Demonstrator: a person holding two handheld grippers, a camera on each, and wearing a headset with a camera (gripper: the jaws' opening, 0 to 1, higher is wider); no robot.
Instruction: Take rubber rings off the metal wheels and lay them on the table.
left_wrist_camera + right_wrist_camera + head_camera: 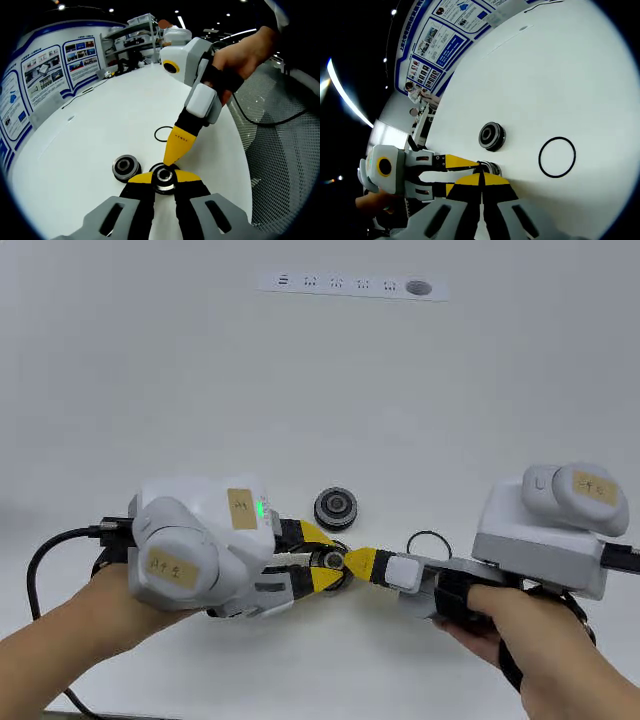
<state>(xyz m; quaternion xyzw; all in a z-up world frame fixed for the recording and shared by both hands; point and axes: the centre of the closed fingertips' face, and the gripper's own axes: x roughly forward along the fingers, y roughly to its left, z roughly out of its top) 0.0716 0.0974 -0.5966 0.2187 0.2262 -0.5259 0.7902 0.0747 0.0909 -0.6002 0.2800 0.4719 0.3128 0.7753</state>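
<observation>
My left gripper (325, 563) is shut on a small metal wheel (163, 176), its yellow tips clamped on both sides of it just above the table. The right gripper (481, 175) comes in from the opposite side with its jaws shut; its yellow tip (176, 146) meets the wheel's rim, where a thin black rubber ring (153, 168) bulges out from the wheel. A second metal wheel (336, 507) lies flat on the white table a little beyond the grippers. One loose rubber ring (430, 543) lies on the table close to the right gripper.
The white table (300, 390) stretches far and bare behind the work. A white power strip (350, 285) lies at its far edge. A black cable (40, 560) loops off the left gripper near the front left edge.
</observation>
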